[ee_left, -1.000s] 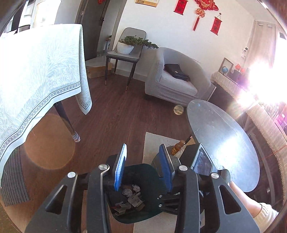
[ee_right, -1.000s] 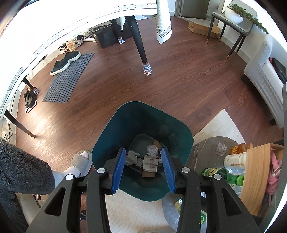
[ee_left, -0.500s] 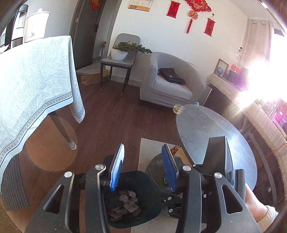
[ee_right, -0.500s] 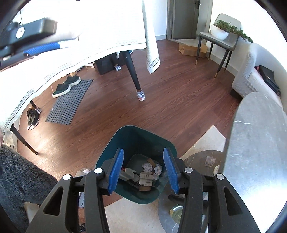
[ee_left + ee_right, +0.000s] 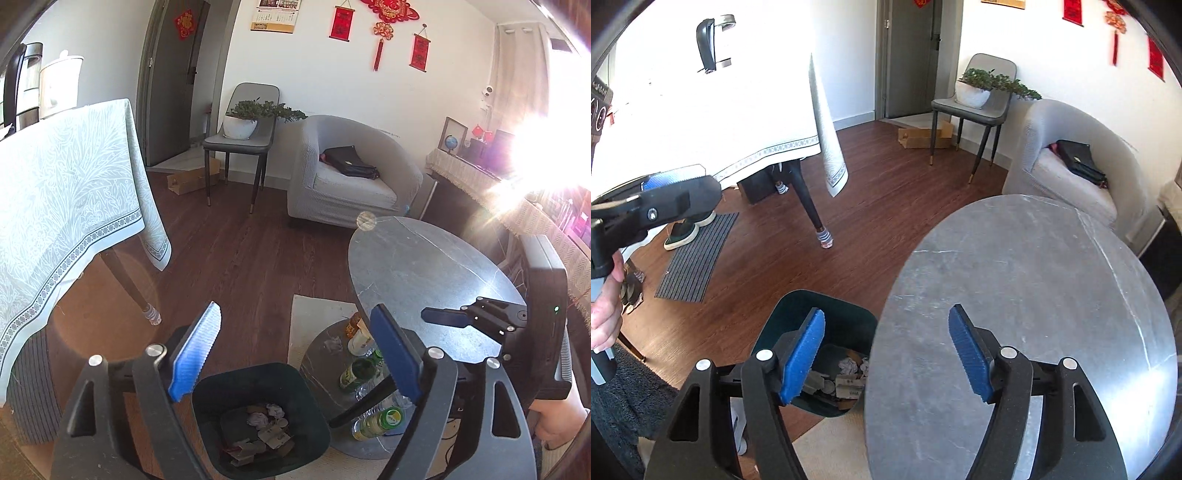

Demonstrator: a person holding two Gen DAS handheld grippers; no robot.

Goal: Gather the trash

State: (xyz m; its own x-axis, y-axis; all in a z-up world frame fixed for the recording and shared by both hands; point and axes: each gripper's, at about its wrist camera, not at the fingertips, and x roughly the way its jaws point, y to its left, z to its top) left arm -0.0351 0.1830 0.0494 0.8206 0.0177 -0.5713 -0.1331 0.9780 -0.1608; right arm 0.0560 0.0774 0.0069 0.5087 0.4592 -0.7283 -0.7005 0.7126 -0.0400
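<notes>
A dark green trash bin [image 5: 258, 417] stands on the floor below both grippers, with crumpled paper and cardboard scraps [image 5: 264, 430] in it. It also shows in the right wrist view [image 5: 820, 354]. My left gripper [image 5: 295, 354] is open and empty, high above the bin. My right gripper [image 5: 886, 350] is open and empty, above the edge of the grey oval table [image 5: 1034, 295]. A small crumpled paper [image 5: 332, 345] lies on the low round shelf [image 5: 321, 354] under the table.
Several bottles [image 5: 365, 376] stand on the low shelf. A dining table with a pale cloth [image 5: 62, 206] is at the left, its leg [image 5: 812, 214] near a striped mat [image 5: 694, 258]. A grey armchair [image 5: 351, 177] and a chair with a plant [image 5: 243, 133] stand behind.
Both grippers have risen away from the bin and opened wider. The right gripper has swung right over the grey table top. The bin looks smaller and lower in both views.
</notes>
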